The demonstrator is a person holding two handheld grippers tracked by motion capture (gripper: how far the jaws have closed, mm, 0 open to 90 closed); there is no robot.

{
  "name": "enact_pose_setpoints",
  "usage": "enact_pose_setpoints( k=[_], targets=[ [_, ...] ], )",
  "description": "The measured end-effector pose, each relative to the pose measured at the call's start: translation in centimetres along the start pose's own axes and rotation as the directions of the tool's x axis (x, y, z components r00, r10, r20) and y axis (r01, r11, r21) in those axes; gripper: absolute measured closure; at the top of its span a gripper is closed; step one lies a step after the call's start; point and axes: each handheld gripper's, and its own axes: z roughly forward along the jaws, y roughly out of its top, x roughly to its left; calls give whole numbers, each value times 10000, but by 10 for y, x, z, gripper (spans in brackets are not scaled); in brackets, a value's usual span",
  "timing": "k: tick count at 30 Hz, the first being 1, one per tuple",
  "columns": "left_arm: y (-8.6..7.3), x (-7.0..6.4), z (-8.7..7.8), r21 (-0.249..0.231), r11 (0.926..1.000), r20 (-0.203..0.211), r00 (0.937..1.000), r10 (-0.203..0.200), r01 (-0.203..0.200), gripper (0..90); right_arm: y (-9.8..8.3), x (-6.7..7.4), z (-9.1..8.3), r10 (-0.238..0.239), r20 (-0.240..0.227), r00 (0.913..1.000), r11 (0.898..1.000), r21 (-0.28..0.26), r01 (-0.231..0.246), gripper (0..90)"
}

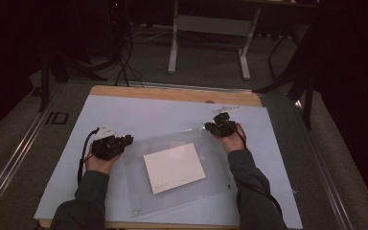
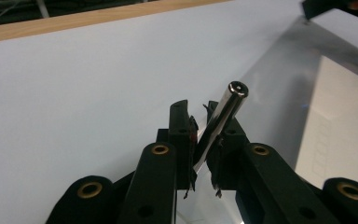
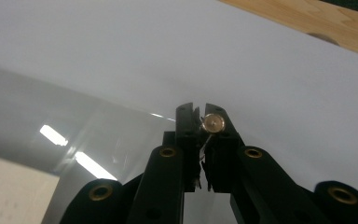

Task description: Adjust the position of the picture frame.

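Left gripper clamped metal tube, axis pointing far-right toward right gripper, which pinched small brass disc.

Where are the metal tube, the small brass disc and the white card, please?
metal tube [image 2: 223,115]: left gripper view, mid-shaft.
small brass disc [image 3: 213,123]: right gripper view, its round face.
white card [image 1: 174,167]: high view, its centre.

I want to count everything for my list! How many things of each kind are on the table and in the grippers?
Grippers: 2, left gripper, right gripper
Shiny metal tube: 1
Small round brass piece: 1
Clear plastic sheet: 1
White card: 1
Big white mat: 1
Total: 7
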Motion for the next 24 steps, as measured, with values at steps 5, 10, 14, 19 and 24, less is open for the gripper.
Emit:
enact_pose_setpoints(
  k=[5,10,14,19,24],
  targets=[
    [13,12,24,315,9992,-122,9996,-249,253,815,-13,-5,-9,134,131,9998,9998,125,-136,851],
    [17,23,46,650,9953,-271,9972,-701,717,815,-24,-2,-17,97,212,9997,9992,382,-105,839],
    [13,22,59,873,9907,-317,9943,-1019,1044,818,-27,-2,-19,146,236,9996,9989,445,-157,840],
    [13,20,64,1185,9886,-446,9951,-880,927,823,-37,-8,-13,378,189,9991,9976,568,-388,843],
    [11,16,65,1435,9866,-397,9965,-731,781,826,-39,-12,-9,461,170,9988,9970,613,-471,843]
  ],
)
